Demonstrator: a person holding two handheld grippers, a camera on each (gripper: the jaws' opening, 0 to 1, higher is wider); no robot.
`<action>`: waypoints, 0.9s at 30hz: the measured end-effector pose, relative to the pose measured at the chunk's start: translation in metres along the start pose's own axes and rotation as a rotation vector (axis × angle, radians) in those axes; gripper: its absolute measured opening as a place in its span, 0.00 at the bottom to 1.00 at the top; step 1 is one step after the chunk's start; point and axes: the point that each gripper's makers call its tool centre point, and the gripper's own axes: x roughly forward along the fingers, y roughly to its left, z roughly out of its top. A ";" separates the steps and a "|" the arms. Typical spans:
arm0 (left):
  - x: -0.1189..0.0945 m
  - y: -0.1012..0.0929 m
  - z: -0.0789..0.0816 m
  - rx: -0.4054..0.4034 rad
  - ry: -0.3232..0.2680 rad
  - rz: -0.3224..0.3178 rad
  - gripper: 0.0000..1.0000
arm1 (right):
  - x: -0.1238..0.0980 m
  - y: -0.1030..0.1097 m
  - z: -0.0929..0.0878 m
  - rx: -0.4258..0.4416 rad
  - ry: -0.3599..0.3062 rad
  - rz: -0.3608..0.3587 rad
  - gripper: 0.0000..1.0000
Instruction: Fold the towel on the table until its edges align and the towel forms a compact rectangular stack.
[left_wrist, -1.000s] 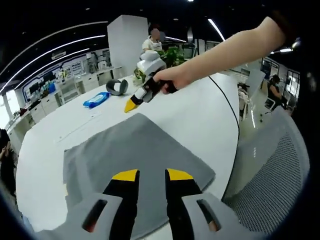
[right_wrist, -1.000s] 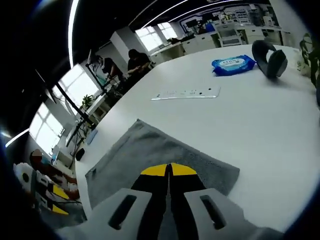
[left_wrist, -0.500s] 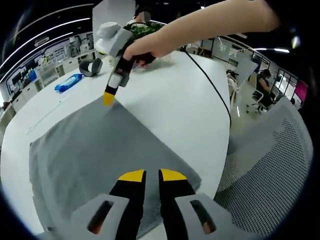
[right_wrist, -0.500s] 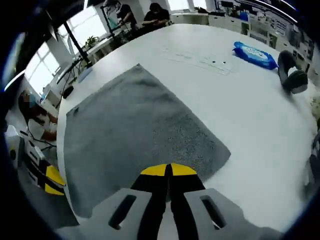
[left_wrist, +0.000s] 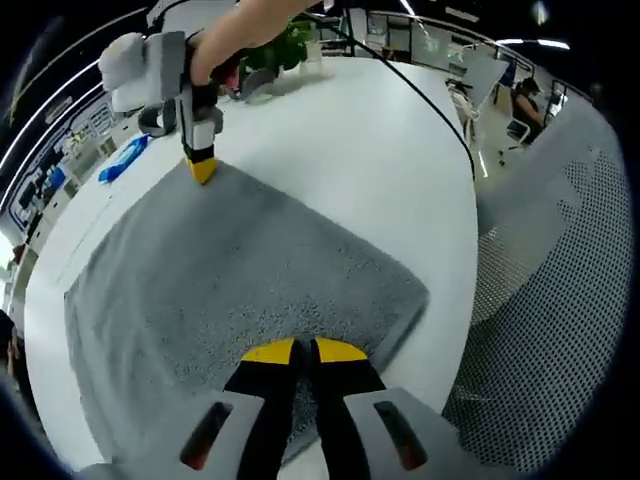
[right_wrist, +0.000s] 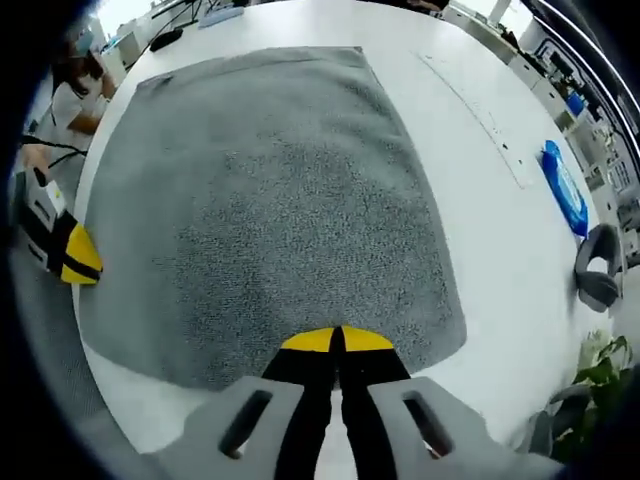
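- Left gripper view: the flat grey terry towel (left_wrist: 230, 280) lies near the white round table (left_wrist: 380, 170) edge; the left gripper (left_wrist: 295, 351), jaws together, touches its near edge.
- Right gripper (left_wrist: 201, 170), tips closed, meets the far corner.
- Right gripper view: a blue wipes packet (right_wrist: 566, 190) and a grey tape roll (right_wrist: 598, 280) lie well beyond the towel.

- Grey towel (left_wrist: 230, 280) lies flat on the white table (left_wrist: 380, 160).
- Left gripper (left_wrist: 296, 352), jaws nearly together, sits over the towel's near edge.
- Right gripper (left_wrist: 201, 168), held by a hand (left_wrist: 225, 45), touches the far corner.
- Blue packet (left_wrist: 122, 160) lies beyond.
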 end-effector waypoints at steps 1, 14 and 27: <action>0.001 0.000 0.001 0.019 0.001 0.004 0.04 | 0.000 0.001 0.000 -0.119 0.018 -0.003 0.00; 0.004 -0.007 0.004 0.336 0.081 -0.063 0.01 | 0.001 0.001 0.000 -0.264 0.174 -0.108 0.00; -0.001 -0.013 -0.004 0.473 0.241 -0.033 0.00 | -0.002 0.005 -0.010 -0.208 0.215 -0.074 0.00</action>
